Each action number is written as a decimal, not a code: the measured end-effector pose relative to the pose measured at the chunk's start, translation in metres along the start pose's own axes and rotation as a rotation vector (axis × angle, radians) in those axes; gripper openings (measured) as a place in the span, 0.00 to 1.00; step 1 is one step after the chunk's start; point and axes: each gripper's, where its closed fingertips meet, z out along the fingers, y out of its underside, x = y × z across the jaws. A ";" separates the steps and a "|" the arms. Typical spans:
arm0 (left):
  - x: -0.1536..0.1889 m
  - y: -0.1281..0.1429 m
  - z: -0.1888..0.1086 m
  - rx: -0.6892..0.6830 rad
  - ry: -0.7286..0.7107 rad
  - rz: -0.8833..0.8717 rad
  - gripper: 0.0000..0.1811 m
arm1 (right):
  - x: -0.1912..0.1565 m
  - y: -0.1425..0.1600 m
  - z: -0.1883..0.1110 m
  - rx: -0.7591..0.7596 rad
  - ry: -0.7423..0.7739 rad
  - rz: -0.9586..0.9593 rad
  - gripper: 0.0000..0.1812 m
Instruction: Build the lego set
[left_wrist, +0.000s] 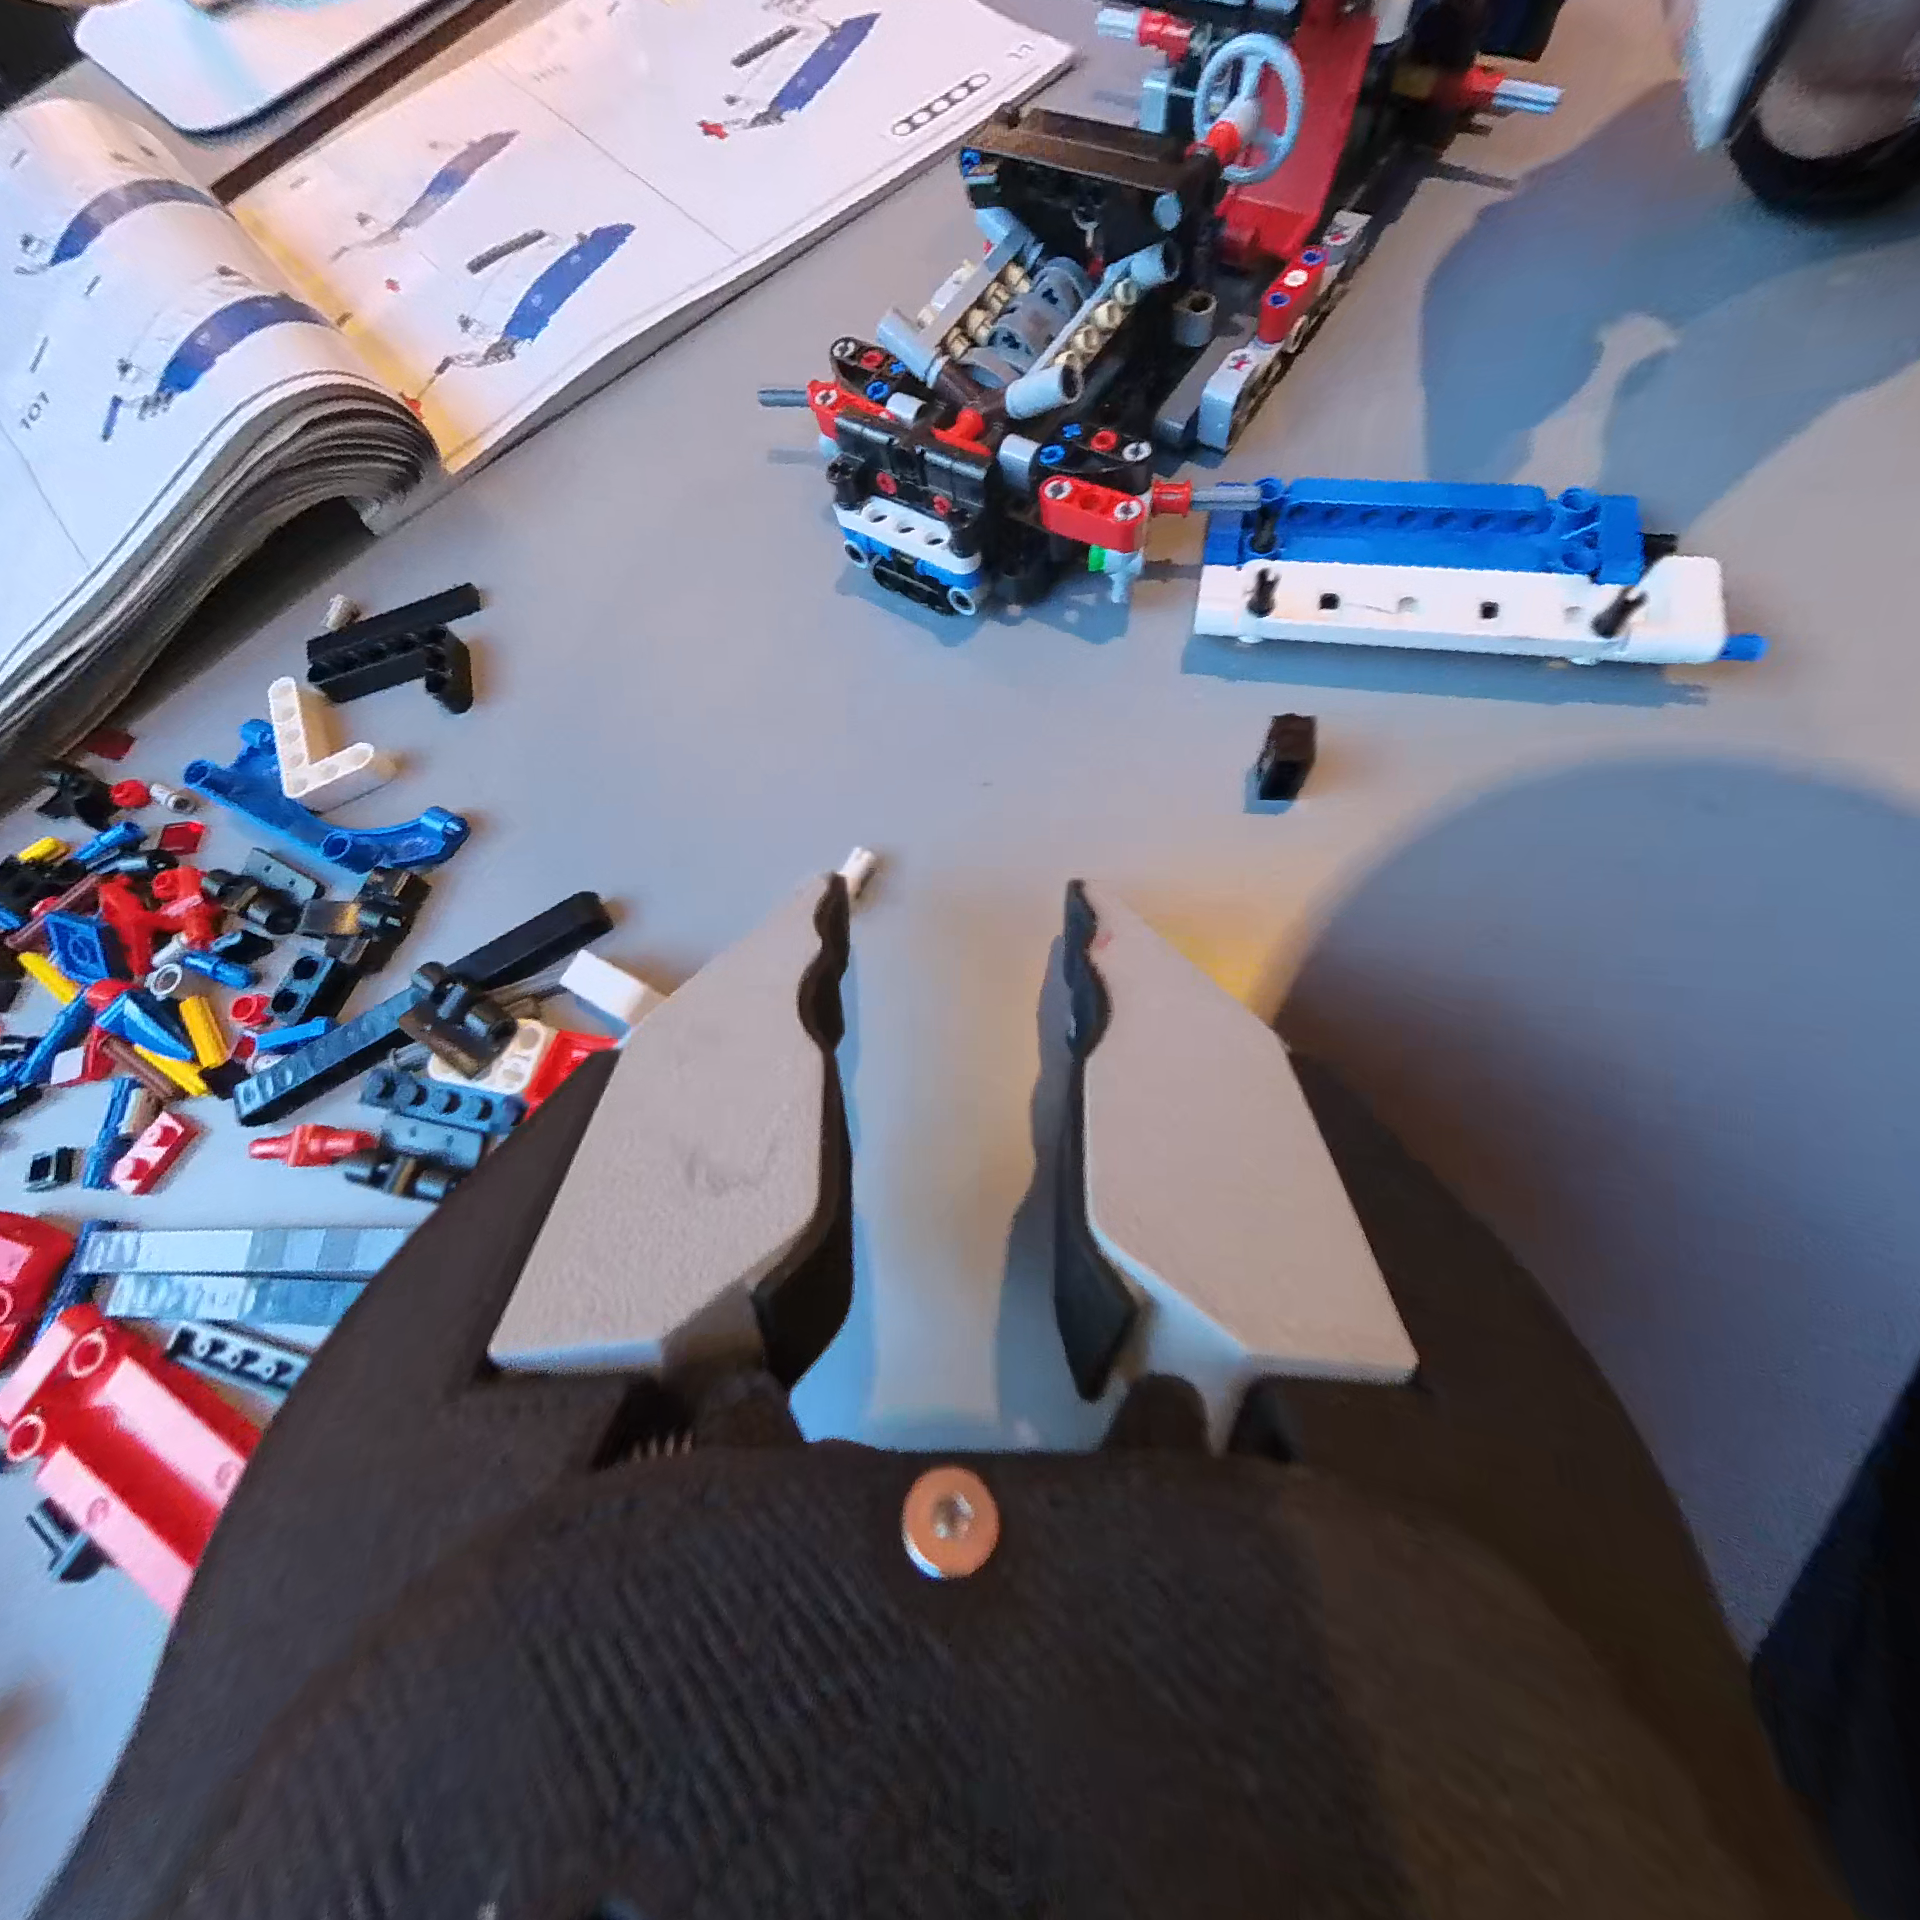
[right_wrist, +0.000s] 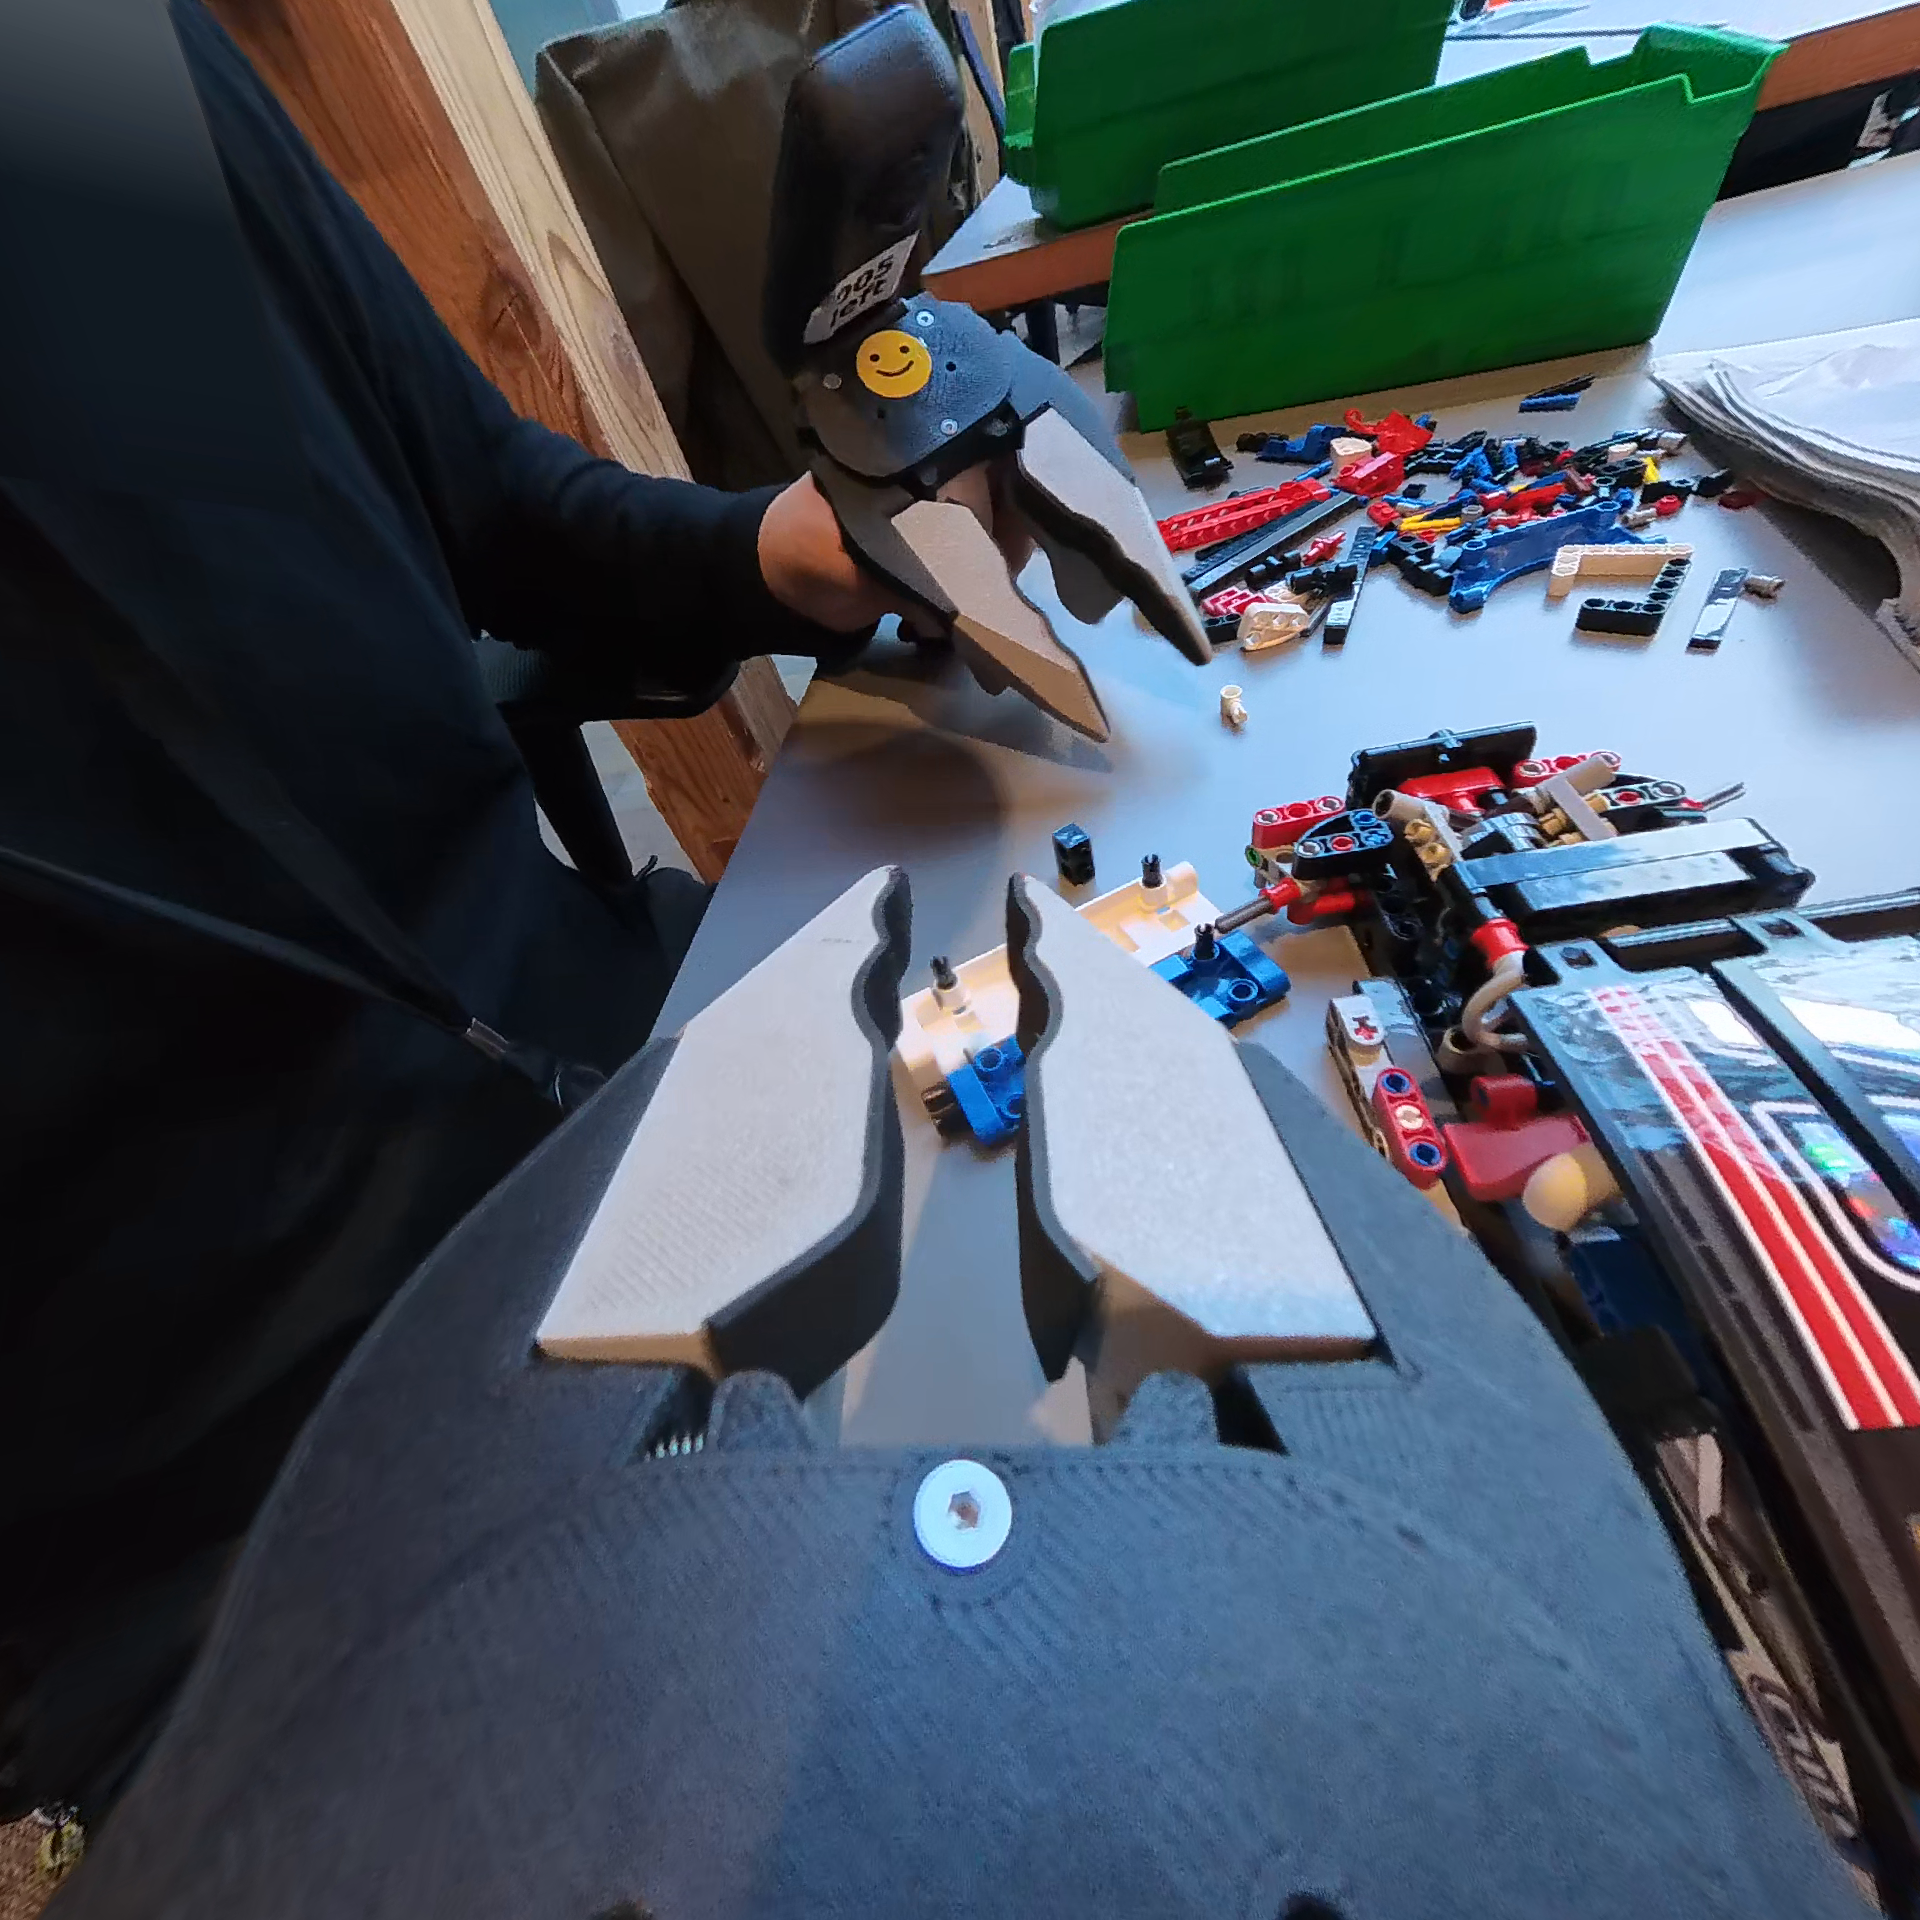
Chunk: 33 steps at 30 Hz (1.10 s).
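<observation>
My left gripper (left_wrist: 954, 888) is open and empty, low over the grey table (left_wrist: 727, 675). A small pale peg (left_wrist: 860, 862) lies just beyond its left fingertip. The same gripper (right_wrist: 1148, 691) shows in the right wrist view, with the peg (right_wrist: 1233, 707) just past its tips. My right gripper (right_wrist: 956, 883) is open with a narrow gap and empty, above the white and blue panel assembly (right_wrist: 1132, 914), which also shows in the left wrist view (left_wrist: 1455, 592). The part-built car chassis (left_wrist: 1039, 364) stands behind that panel (right_wrist: 1507, 862). A small black brick (left_wrist: 1285, 753) lies alone.
A pile of loose parts (left_wrist: 208, 987) lies at the left, also seen in the right wrist view (right_wrist: 1455, 509). The open instruction booklet (left_wrist: 416, 260) lies behind the pile. Green bins (right_wrist: 1351, 260) stand at the far table edge. A glossy box with red stripes (right_wrist: 1766, 1091) is at the right. The left gripper's tips are roughly 15 centimetres from the right gripper's. The small black brick (left_wrist: 1285, 753) is about 5 centimetres from my left fingertips. It turns up in the right wrist view (right_wrist: 1072, 843) as well.
</observation>
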 end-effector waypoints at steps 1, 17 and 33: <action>-0.003 0.002 0.000 -0.009 -0.005 -0.004 0.21 | 0.001 0.000 0.000 0.002 0.000 0.004 0.09; -0.023 0.007 0.021 -0.160 0.081 0.047 0.19 | 0.003 -0.002 -0.002 0.016 0.007 0.012 0.09; 0.012 0.000 0.010 -0.132 0.133 0.069 0.15 | 0.002 -0.003 -0.003 0.014 0.009 0.001 0.08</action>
